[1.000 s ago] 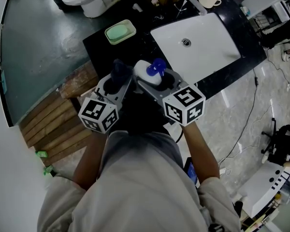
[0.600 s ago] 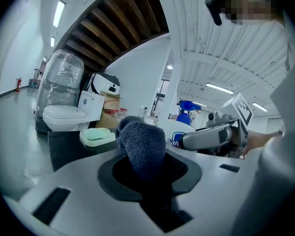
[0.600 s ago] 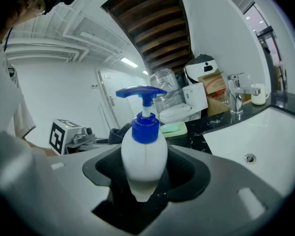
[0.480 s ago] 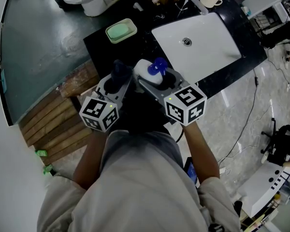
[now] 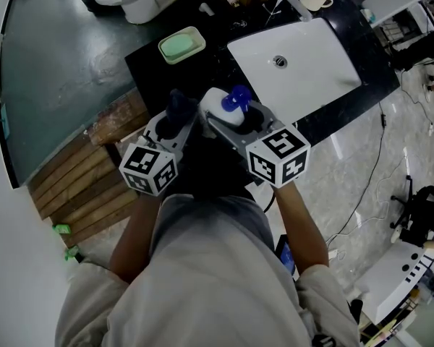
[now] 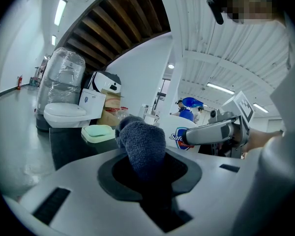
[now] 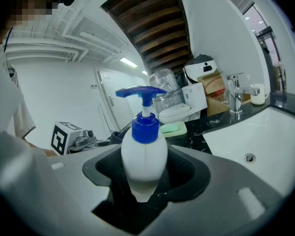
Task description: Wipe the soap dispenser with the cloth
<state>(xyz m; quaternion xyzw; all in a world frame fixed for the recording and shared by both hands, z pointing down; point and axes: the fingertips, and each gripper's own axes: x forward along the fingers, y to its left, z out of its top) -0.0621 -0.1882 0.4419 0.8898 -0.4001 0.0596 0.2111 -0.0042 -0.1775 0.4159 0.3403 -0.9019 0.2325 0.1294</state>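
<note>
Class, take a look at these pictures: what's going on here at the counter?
A person stands at a black counter beside a white sink, with a gripper in each hand. The right gripper is clamped on a white soap dispenser with a blue pump, held upright. The left gripper grips a dark blue cloth close beside the bottle. Whether the cloth touches the bottle cannot be told.

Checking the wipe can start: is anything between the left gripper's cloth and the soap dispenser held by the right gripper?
Nothing visible does. The cloth lies right beside the soap dispenser; whether they touch is unclear.
</note>
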